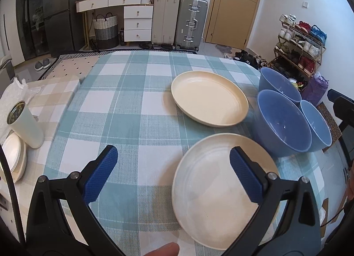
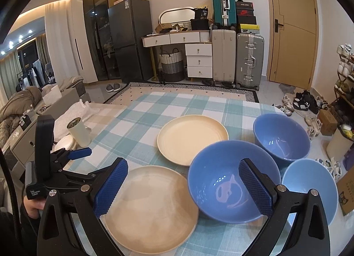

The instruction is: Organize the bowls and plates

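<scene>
On the teal checked tablecloth [image 1: 124, 110] lie two cream plates, a near plate [image 1: 205, 196] [image 2: 150, 207] and a far plate [image 1: 209, 99] [image 2: 192, 138]. Three blue bowls stand to their right: a middle bowl [image 1: 281, 121] [image 2: 223, 180], a far bowl [image 1: 278, 85] [image 2: 281, 138] and a right bowl [image 1: 318, 123] [image 2: 309, 187]. My left gripper [image 1: 174, 174] [image 2: 99, 163] hovers open above the near plate's left part, holding nothing. The right gripper [image 2: 183, 187] hangs open above the gap between near plate and middle bowl, also holding nothing.
A white cup with a metal lid [image 1: 24, 123] [image 2: 78, 132] and a stack of small white dishes [image 1: 13, 158] stand at the table's left, beside bubble wrap [image 1: 13, 92]. Suitcases, drawers and a shoe rack [image 1: 298, 43] lie beyond the table.
</scene>
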The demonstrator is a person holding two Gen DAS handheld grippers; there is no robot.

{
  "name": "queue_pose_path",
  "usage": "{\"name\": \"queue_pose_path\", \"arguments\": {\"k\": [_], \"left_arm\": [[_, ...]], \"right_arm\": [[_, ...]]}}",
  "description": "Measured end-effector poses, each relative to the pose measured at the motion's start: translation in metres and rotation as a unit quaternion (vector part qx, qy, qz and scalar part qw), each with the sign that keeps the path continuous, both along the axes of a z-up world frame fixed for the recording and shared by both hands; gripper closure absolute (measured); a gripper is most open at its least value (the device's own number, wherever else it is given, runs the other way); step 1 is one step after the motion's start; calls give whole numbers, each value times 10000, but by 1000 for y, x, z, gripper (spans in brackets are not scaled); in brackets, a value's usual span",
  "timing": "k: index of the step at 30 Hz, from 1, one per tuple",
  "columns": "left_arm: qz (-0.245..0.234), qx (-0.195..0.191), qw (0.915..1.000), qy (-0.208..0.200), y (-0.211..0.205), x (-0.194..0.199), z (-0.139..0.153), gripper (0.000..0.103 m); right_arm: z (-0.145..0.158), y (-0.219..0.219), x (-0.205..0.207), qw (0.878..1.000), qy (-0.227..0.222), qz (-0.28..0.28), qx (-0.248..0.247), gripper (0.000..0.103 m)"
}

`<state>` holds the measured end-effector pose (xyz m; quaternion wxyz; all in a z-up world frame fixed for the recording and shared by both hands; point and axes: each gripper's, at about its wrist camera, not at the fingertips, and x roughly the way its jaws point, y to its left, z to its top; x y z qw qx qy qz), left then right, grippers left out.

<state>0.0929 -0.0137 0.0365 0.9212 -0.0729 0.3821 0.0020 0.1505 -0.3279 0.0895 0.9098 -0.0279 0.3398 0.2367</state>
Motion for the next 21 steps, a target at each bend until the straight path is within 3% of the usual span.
{"name": "queue_pose_path", "arguments": {"k": [12,21], "left_arm": [[88,-24,9996,254,3,53,-8,2],[270,-95,9987,422,10,87,-17,2]], "right_arm": [[5,13,58,9997,234,7,18,1],[-7,22,105,9983,487,-39,-326,1]]}}
